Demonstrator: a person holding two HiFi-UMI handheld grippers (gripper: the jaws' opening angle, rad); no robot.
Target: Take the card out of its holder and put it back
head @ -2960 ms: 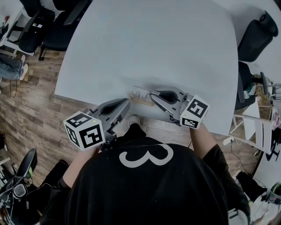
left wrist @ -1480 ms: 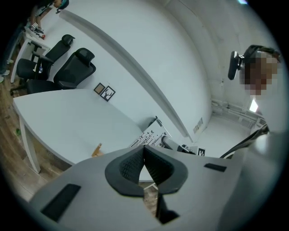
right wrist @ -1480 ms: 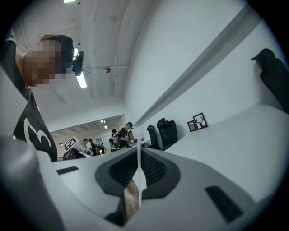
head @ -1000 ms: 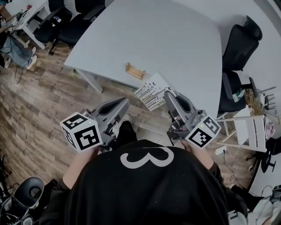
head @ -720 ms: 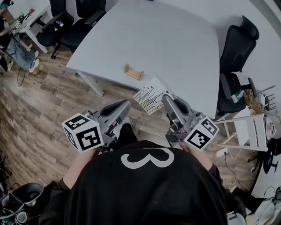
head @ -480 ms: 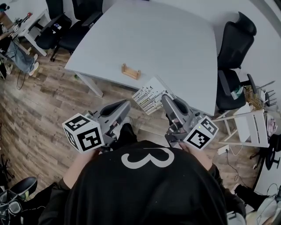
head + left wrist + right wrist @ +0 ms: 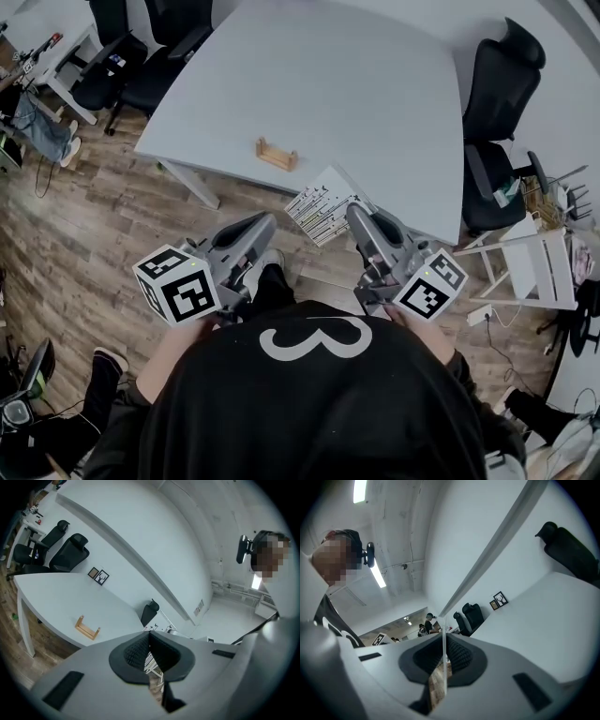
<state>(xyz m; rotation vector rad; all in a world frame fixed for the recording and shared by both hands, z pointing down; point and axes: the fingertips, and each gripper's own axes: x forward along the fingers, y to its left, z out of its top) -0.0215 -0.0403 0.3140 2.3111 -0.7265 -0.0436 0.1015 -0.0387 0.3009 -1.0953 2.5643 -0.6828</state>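
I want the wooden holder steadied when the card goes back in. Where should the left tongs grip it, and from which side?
Probably one short end of the wooden holder, coming in low from the table's near edge. It lies low and long, so an end grip leaves its top free for the card held in the right tongs. The shut left tongs must open first.

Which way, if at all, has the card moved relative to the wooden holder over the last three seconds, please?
Yes. The card stood in the holder; now the right tool holds it clear, nearer the person, right of the holder.
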